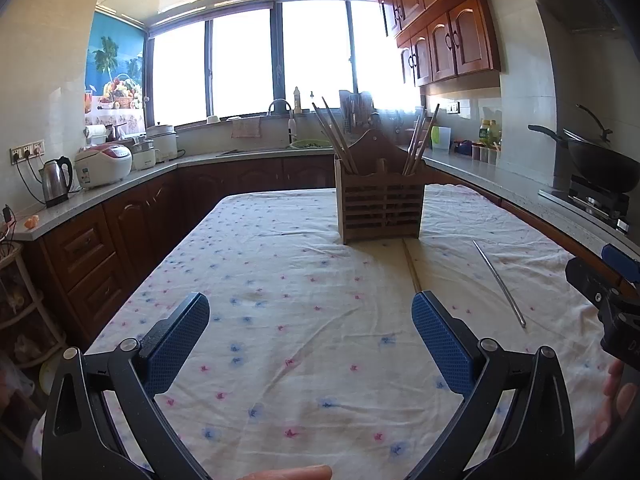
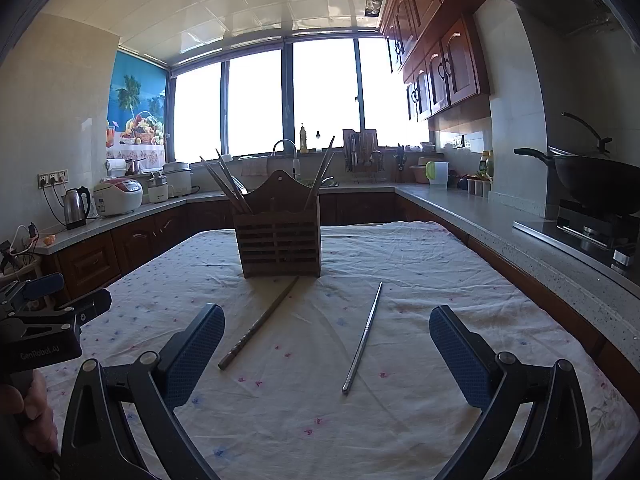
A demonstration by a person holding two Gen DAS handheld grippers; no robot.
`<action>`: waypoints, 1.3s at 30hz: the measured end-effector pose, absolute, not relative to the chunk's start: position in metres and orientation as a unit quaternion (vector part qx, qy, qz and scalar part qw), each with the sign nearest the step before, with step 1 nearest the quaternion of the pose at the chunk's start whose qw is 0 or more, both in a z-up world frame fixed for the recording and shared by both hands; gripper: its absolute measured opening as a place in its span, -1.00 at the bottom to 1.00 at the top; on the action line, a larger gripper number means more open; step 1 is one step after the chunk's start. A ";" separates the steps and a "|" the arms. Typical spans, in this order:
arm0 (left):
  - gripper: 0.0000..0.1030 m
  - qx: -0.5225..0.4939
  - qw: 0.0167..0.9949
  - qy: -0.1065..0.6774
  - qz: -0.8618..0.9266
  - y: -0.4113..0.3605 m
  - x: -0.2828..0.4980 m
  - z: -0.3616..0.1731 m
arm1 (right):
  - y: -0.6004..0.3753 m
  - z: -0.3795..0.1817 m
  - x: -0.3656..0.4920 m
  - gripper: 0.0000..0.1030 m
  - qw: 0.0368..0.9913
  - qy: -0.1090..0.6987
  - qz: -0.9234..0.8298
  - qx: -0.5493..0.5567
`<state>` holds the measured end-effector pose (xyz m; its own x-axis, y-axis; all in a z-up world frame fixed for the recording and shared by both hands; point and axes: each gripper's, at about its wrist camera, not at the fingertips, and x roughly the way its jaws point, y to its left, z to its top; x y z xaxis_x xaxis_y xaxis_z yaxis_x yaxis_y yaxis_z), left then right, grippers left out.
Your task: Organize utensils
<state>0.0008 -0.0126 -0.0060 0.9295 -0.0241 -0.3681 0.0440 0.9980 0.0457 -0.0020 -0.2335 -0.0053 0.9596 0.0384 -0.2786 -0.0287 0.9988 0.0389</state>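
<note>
Spread over the table, a white tablecloth [image 2: 420, 280] dotted with small pink and blue flowers fills the foreground of both wrist views, creased in places. Nearest the left camera, the left gripper [image 1: 311, 334] hangs above bare cloth with its blue pads spread wide and nothing between them. The right gripper [image 2: 327, 346] is likewise fully parted, and its body appears at the right edge of the left view, with fingers of the person's hand just below it.

Just ahead of the right gripper, between the lines of its two pads, lie two loose chopsticks. The wooden chopstick [image 2: 259, 323] rests flat on the cloth, angled from lower left to upper right, its far tip near the base of the holder. The metal chopstick [image 2: 363, 337] lies flat to its right, apart from it, nearly parallel.

Beyond them stands the wooden utensil holder [image 2: 280, 240], upright on the cloth, slatted at the front with a taller arched back. Several chopsticks lean out of its left and right compartments.

Farther off, a grey countertop [image 2: 460, 208] wraps round the room, carrying a kettle [image 2: 77, 207], a rice cooker [image 2: 119, 196] and a wok [image 2: 600, 180] on the stove. Bright windows close the far wall.
</note>
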 end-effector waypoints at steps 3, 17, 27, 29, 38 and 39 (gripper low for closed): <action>1.00 0.027 0.982 0.187 -0.017 -0.013 0.001 -0.005 | -0.234 -0.005 -0.002 1.00 0.990 0.140 0.017 0.018; 1.00 0.028 0.981 0.190 -0.020 -0.014 0.001 -0.003 | -0.234 -0.003 -0.003 1.00 0.990 0.136 0.017 0.017; 1.00 0.025 0.981 0.191 -0.021 -0.014 0.004 -0.003 | -0.235 -0.001 -0.002 1.00 0.991 0.134 0.019 0.018; 1.00 0.025 0.981 0.191 -0.021 -0.014 0.004 -0.003 | -0.235 0.000 -0.003 1.00 0.991 0.133 0.021 0.017; 1.00 0.024 0.980 0.195 -0.024 -0.016 0.007 -0.001 | -0.234 0.001 -0.002 1.00 0.991 0.133 0.021 0.016; 1.00 0.024 0.980 0.195 -0.024 -0.016 0.007 -0.001 | -0.234 0.001 -0.002 1.00 0.991 0.133 0.021 0.016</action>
